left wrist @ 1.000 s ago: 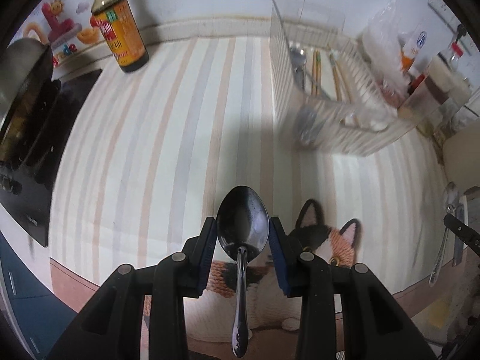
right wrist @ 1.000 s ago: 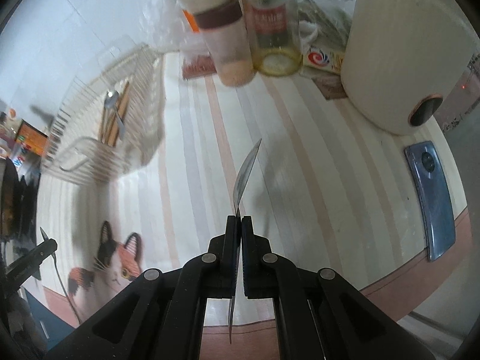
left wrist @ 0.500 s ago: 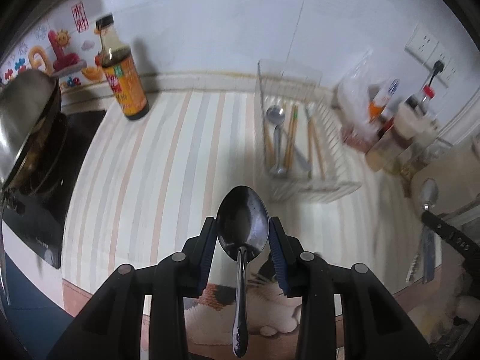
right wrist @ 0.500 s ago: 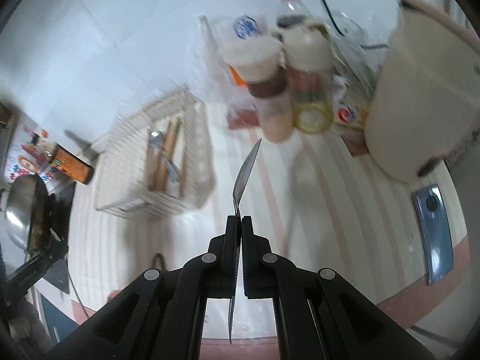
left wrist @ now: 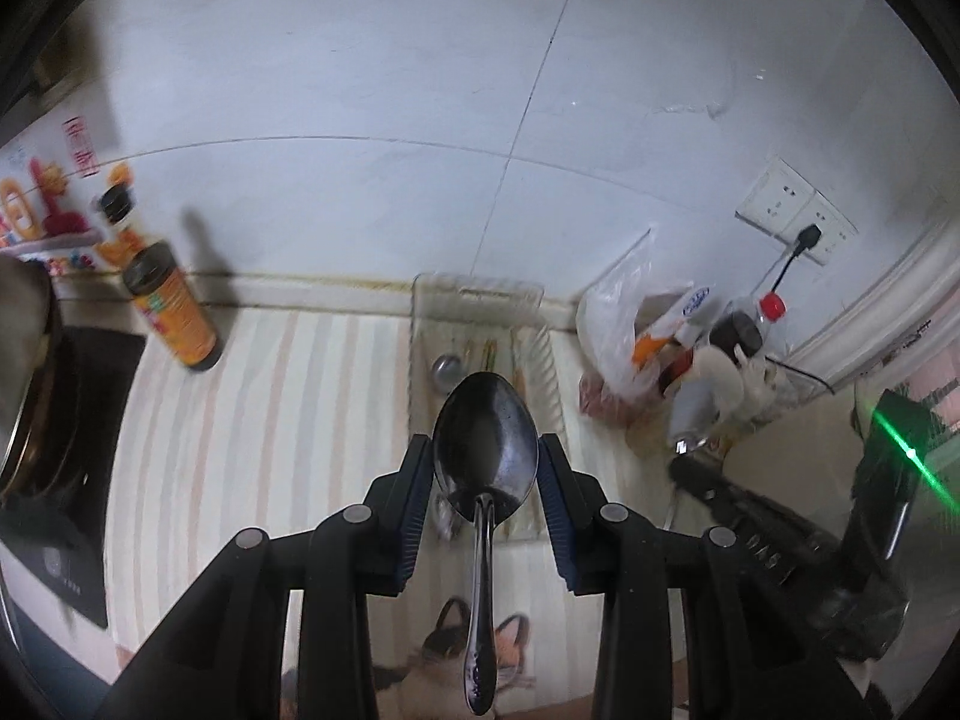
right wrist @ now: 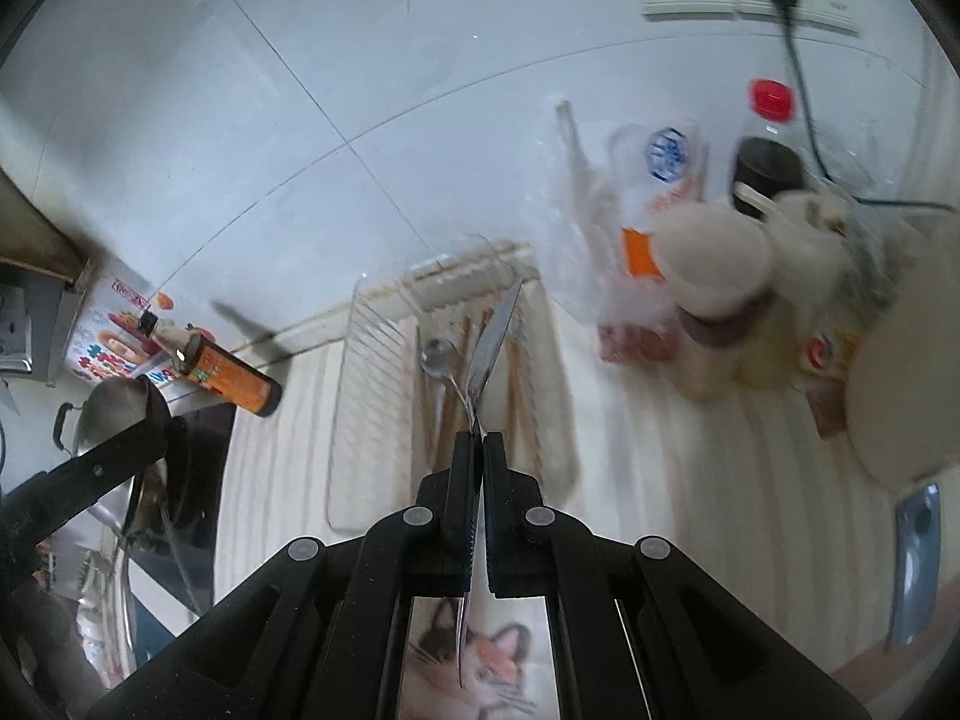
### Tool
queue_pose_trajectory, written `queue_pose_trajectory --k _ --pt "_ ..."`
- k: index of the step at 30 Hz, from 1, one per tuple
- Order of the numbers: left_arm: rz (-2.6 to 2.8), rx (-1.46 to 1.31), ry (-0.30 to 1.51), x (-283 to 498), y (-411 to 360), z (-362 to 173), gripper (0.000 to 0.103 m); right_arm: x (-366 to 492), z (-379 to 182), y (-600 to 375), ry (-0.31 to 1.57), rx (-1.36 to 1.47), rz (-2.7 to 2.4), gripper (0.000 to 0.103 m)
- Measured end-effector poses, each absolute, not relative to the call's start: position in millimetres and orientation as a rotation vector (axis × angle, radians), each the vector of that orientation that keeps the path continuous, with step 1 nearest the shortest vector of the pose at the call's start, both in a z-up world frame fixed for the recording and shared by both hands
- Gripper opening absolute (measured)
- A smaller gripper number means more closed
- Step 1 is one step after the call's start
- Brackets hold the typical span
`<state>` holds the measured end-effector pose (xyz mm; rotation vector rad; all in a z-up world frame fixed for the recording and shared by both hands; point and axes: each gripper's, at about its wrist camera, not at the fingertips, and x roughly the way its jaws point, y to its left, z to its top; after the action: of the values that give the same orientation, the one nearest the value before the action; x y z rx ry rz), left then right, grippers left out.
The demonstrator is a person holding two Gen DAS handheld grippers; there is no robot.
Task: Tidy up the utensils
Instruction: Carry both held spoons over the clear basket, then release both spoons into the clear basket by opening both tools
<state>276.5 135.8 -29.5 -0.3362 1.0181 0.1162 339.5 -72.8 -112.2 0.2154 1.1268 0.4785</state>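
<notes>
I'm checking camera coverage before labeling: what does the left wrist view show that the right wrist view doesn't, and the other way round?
Only the left wrist view shows the left gripper holding a spoon bowl-forward.

Only the right wrist view shows the right gripper pinching a second spoon edge-on, and a blue phone.

Both show the clear utensil tray, the orange-labelled sauce bottle and the red-capped bottle.

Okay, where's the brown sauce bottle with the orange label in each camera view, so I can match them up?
Left wrist view: the sauce bottle stands at the left, by the wall, next to the black cooktop.
Right wrist view: the same bottle sits left of centre, leaning because of the fisheye, above the cooktop.
Shared landmark: the clear utensil tray, to the bottle's right in both.
</notes>
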Motion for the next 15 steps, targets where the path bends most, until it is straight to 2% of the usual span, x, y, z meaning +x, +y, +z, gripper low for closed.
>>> queue_pose_trajectory --k 8,15 --pt "0.105 -0.409 1.147 347 157 -82 0.032 396 -147 -32 1.22 0.178 0.477 0.002" --pt "0.107 -0.426 1.236 368 162 -120 0.033 418 -182 -5 1.297 0.104 0.501 0.003"
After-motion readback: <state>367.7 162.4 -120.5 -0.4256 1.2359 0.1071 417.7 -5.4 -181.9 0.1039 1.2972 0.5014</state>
